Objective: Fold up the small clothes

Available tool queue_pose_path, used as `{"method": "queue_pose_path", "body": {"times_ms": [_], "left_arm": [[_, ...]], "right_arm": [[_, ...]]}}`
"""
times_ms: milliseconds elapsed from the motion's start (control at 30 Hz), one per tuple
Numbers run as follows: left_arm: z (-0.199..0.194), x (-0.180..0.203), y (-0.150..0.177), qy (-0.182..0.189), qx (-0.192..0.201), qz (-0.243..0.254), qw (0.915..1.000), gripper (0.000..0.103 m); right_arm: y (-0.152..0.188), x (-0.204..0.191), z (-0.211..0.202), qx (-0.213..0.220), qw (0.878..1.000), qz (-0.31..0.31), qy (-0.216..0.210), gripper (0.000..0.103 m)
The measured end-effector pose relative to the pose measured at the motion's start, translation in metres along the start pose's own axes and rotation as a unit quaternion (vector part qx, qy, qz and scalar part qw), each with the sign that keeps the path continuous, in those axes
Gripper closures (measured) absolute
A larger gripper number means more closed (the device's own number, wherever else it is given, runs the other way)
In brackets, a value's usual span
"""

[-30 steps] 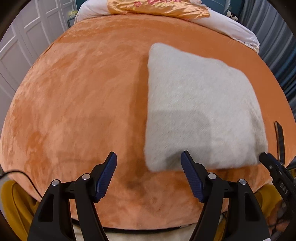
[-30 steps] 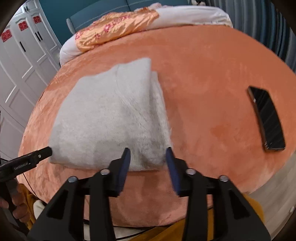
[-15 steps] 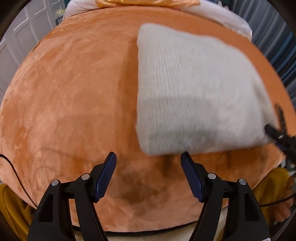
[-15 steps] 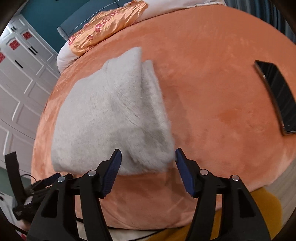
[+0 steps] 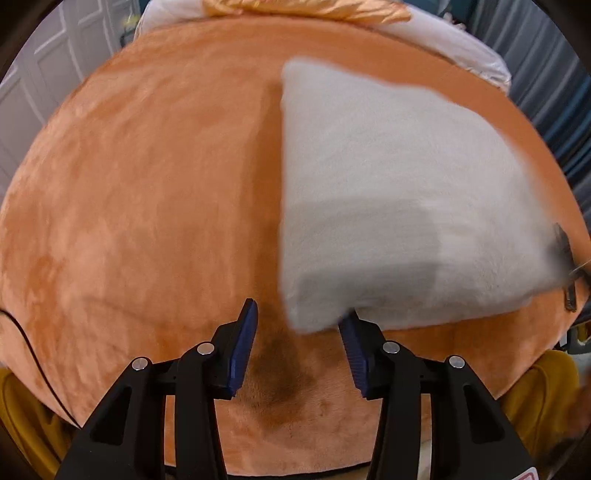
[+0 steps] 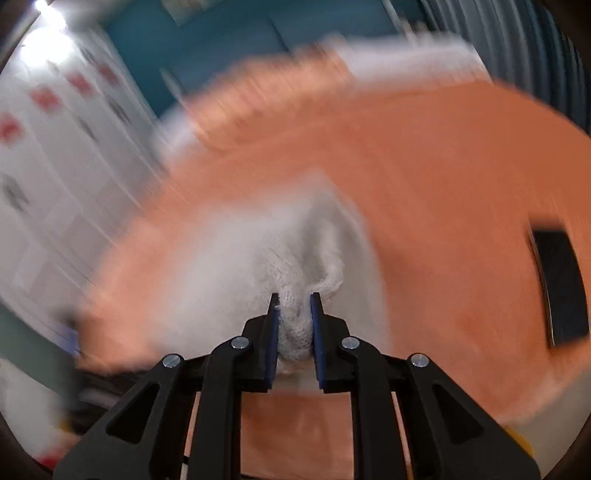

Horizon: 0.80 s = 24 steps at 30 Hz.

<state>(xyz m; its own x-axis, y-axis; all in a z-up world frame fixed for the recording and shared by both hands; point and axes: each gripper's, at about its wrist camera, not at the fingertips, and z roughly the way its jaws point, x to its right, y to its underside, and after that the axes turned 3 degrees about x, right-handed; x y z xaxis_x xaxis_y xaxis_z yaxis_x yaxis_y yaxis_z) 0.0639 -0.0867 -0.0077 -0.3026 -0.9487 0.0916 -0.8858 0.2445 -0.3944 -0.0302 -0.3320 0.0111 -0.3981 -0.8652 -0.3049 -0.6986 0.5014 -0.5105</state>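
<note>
Your right gripper has its fingers closing on a bunched corner of the white knitted garment; the wool fills the gap between the blue pads and both pads press into it. Your left gripper is closing too, but its fingers are not yet clamped: the near-left corner of the same garment hangs between them, brushing the right-hand pad, while the left-hand pad stands clear of the cloth with bare blanket showing in the gap.

From largest to smallest, you have an orange plush blanket spread over the bed and filling most of both views. On it lies the folded white garment, a rough rectangle in the left wrist view, set right of centre with its left edge running straight away from you and its near edge lifted slightly off the blanket. In the right wrist view the picture is heavily blurred, yet you can make out the garment puckering up toward the pads.

Beyond the blanket, at the far end of the bed, sits a shiny orange patterned cover over white bedding. White panelled wardrobe doors stand on the left. A dark phone rests on the blanket well apart from the garment, off to the right. At the far right edge of the left wrist view you can see a blurred dark tip of your other gripper at the garment's near-right corner.
</note>
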Motion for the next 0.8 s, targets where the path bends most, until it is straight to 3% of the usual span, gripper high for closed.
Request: {"method": "queue_pose_path", "body": {"times_ms": [133, 267, 367, 433, 567, 767, 800], "left_arm": [[-0.011, -0.006, -0.001, 0.005, -0.001, -0.001, 1.0, 0.056], [-0.044, -0.013, -0.003, 0.04, 0.016, -0.01, 0.999, 0.056], [-0.074, -0.017, -0.013, 0.05, 0.057, -0.022, 0.9969, 0.039], [-0.08, -0.015, -0.025, 0.061, 0.08, -0.032, 0.9944, 0.029], [-0.063, 0.004, -0.047, 0.077, 0.067, -0.035, 0.9941, 0.028], [-0.022, 0.036, -0.064, 0.057, 0.037, -0.031, 0.9972, 0.027], [-0.018, 0.038, -0.064, 0.052, 0.034, -0.033, 0.9975, 0.023]], "right_arm": [[-0.002, 0.005, -0.01, 0.013, 1.0, 0.019, -0.012, 0.084], [-0.004, -0.002, -0.027, 0.023, 1.0, 0.002, -0.004, 0.077], [-0.003, -0.003, -0.032, 0.031, 1.0, -0.001, 0.002, 0.071], [0.001, 0.003, -0.032, 0.032, 0.999, 0.006, 0.0, 0.055], [-0.005, 0.015, -0.017, 0.023, 1.0, 0.02, -0.007, 0.044], [-0.009, 0.023, 0.003, 0.008, 0.998, 0.046, -0.044, 0.033], [-0.009, 0.024, 0.007, 0.006, 0.997, 0.05, -0.052, 0.033]]}}
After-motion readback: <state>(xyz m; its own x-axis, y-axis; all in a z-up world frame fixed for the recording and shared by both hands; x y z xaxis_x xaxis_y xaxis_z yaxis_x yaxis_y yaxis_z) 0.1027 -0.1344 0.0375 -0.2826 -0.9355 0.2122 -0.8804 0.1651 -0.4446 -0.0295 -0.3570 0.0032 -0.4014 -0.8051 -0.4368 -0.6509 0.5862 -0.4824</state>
